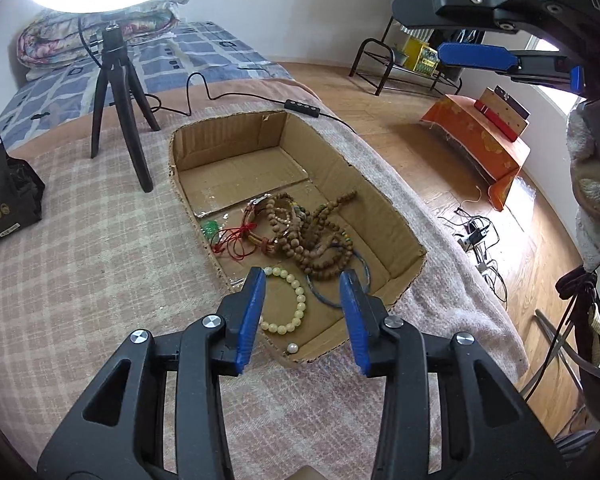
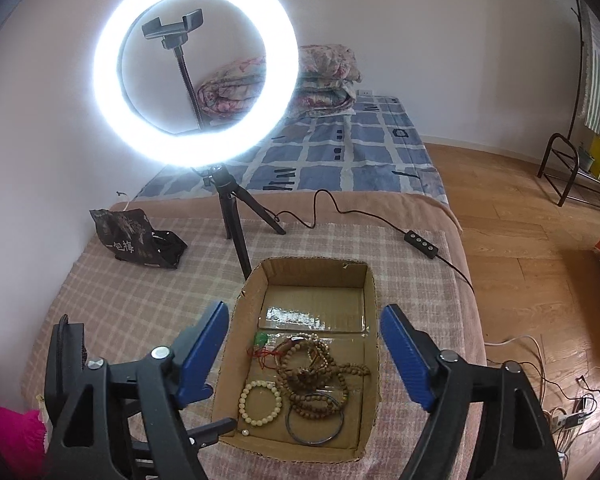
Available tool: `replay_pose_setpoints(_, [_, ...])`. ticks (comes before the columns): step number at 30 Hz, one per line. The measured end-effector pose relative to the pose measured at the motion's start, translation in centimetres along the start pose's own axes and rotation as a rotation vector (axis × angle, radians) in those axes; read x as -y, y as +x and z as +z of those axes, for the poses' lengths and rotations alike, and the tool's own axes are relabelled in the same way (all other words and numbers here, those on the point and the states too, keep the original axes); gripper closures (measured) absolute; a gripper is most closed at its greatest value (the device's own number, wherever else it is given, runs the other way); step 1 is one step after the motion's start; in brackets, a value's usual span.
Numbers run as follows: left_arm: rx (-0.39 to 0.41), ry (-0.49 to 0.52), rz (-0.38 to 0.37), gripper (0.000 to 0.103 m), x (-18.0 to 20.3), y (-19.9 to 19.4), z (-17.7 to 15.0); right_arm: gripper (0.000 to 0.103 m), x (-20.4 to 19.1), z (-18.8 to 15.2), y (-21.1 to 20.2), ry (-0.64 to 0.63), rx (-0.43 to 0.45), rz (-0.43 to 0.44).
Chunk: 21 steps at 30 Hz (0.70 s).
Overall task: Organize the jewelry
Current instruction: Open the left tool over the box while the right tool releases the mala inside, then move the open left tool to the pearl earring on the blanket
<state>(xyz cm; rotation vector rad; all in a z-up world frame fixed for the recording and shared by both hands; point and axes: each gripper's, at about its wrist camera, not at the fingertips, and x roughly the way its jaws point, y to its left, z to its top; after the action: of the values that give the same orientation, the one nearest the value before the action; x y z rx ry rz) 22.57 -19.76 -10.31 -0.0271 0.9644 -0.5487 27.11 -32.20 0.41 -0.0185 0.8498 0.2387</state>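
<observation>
While the glowing white ring light on its black tripod [image 2: 196, 80] stood at the far left of the checked pink blanket [image 2: 132, 300], a crumpled black foil bag [image 2: 140, 240] lay further left, near the wall. Just right of the tripod sat the shallow brown cardboard box [image 2: 364, 364], open at the top. Inside its near half lay the jewelry: a small green pendant on red cord [image 2: 262, 339] at the left, a cream-coloured bead bracelet [image 2: 260, 400] nearer, and a single loose white pearl [image 2: 245, 433] in the near left corner. Right of these lay a tangled heap of brown wooden bead strands [image 2: 320, 376], with a thin blue-grey bangle [image 2: 315, 420] partly under its near edge.

The left gripper [image 1: 302, 312] hung above the near end of the box, its blue-padded jaws parted wide and holding nothing, the cream bracelet lying below between them. The right gripper [image 2: 304, 356] hovered above the box too, jaws spread wider than the box and likewise empty. Beyond the bed's right side ran a wooden floor [image 2: 520, 240].
</observation>
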Motion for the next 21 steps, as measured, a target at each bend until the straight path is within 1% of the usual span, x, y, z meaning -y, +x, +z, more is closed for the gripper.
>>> replay_pose_setpoints(6, [0.005, -0.025, 0.019, 0.064, -1.7, -1.2, -0.7, 0.014, -0.8, -0.9, 0.3, -0.01, -0.015, -0.014])
replay_pose_setpoints(11, [0.02, -0.033, 0.047, 0.064, -3.7, -3.3, -1.4, 0.011, -1.3, -2.2, 0.0, -0.006, -0.022, -0.018])
replay_pose_setpoints(14, [0.033, -0.041, 0.079, 0.064, -5.5, -4.8, -2.1, 0.009, -1.4, -3.3, -0.6, 0.007, -0.024, -0.022])
replay_pose_setpoints(16, [0.044, -0.066, 0.099, 0.064, -7.3, -6.0, -2.7, 0.007, -1.4, -4.2, -1.1, 0.024, -0.022, -0.025])
replay_pose_setpoints(18, [0.053, -0.089, 0.119, 0.064, -9.1, -7.0, -3.3, 0.003, -1.4, -5.3, -1.6, 0.045, -0.022, -0.027])
replay_pose_setpoints(21, [0.061, -0.109, 0.147, 0.064, -11.2, -8.2, -4.3, 0.002, -1.4, -7.0, -2.3, 0.071, -0.027, -0.03])
